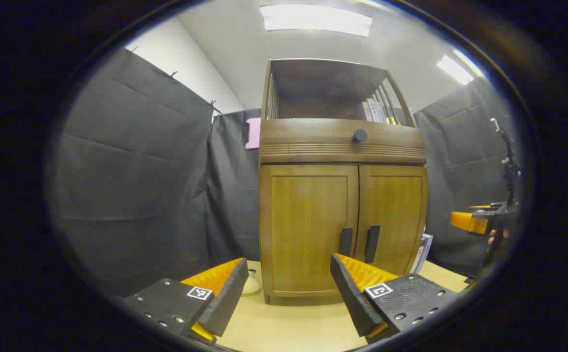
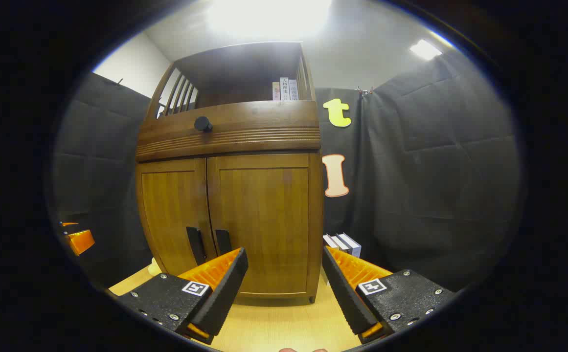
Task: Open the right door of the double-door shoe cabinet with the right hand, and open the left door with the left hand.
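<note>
A wooden shoe cabinet (image 1: 342,205) stands on the table with both doors closed. Its left door (image 1: 308,230) and right door (image 1: 394,220) each carry a dark vertical handle, the left handle (image 1: 346,241) and right handle (image 1: 372,243) side by side at the middle seam. My left gripper (image 1: 288,274) is open, a short way in front of the left door. In the right gripper view the cabinet (image 2: 230,205) again shows closed, with the right door (image 2: 264,220) and its handle (image 2: 223,241). My right gripper (image 2: 284,271) is open before the right door. The right gripper (image 1: 474,222) also appears far right.
A drawer with a round dark knob (image 1: 359,135) sits above the doors, under an open shelf holding books (image 2: 284,90). More books (image 2: 345,243) stand to the cabinet's right on the light wooden table (image 1: 293,327). A small pale object (image 1: 251,283) lies at the cabinet's left foot.
</note>
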Demonstrator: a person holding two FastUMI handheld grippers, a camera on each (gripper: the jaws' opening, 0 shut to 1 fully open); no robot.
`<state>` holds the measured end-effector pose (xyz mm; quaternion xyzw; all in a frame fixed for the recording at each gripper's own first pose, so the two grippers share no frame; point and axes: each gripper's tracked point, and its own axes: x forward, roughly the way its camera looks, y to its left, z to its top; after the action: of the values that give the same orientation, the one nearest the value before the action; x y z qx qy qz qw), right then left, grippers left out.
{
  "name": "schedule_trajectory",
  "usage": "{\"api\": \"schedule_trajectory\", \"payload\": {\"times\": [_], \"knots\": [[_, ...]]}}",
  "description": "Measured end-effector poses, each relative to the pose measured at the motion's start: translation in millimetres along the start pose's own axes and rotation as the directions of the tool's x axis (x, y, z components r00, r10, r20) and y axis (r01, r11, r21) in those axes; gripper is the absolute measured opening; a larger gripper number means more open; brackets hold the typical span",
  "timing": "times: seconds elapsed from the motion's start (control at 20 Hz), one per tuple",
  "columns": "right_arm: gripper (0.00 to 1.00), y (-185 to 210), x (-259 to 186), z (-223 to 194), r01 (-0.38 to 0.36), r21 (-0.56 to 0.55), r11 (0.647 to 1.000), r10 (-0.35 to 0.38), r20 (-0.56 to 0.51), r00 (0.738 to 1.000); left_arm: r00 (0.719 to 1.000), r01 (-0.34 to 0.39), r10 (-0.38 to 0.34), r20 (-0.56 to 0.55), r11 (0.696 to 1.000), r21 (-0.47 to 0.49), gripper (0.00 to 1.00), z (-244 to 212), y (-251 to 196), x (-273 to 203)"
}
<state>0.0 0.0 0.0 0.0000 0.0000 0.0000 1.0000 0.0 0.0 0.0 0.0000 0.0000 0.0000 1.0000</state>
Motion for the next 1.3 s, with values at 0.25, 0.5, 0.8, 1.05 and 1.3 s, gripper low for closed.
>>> {"api": "schedule_trajectory", "payload": {"times": [0.25, 0.5, 0.8, 1.05, 1.3], "knots": [[0.95, 11, 8, -10, -0.015, 0.02, 1.0, 0.016, -0.027, 1.0, 0.999, -0.006, 0.006, -0.034, 1.0, -0.017, 1.0, -17, 5, 4], [0.95, 23, 15, -15, -0.025, 0.016, 1.0, 0.025, -0.042, 0.999, 0.999, -0.006, 0.004, -0.044, 0.999, -0.038, 0.97, -21, 11, 11], [0.95, 43, 30, -17, -0.045, 0.017, 0.999, 0.046, -0.051, 0.998, 0.999, 0.006, -0.008, -0.044, 0.999, -0.051, 0.97, -26, 16, 22], [0.95, 68, 51, -16, -0.075, 0.021, 0.997, 0.076, -0.057, 0.995, 0.998, -0.003, -0.001, -0.068, 0.998, -0.059, 0.95, -36, 23, 30], [0.95, 91, 79, -9, -0.105, 0.004, 0.995, 0.105, -0.061, 0.993, 0.994, -0.047, 0.038, -0.104, 0.996, -0.081, 0.89, -53, 35, 28]]}}
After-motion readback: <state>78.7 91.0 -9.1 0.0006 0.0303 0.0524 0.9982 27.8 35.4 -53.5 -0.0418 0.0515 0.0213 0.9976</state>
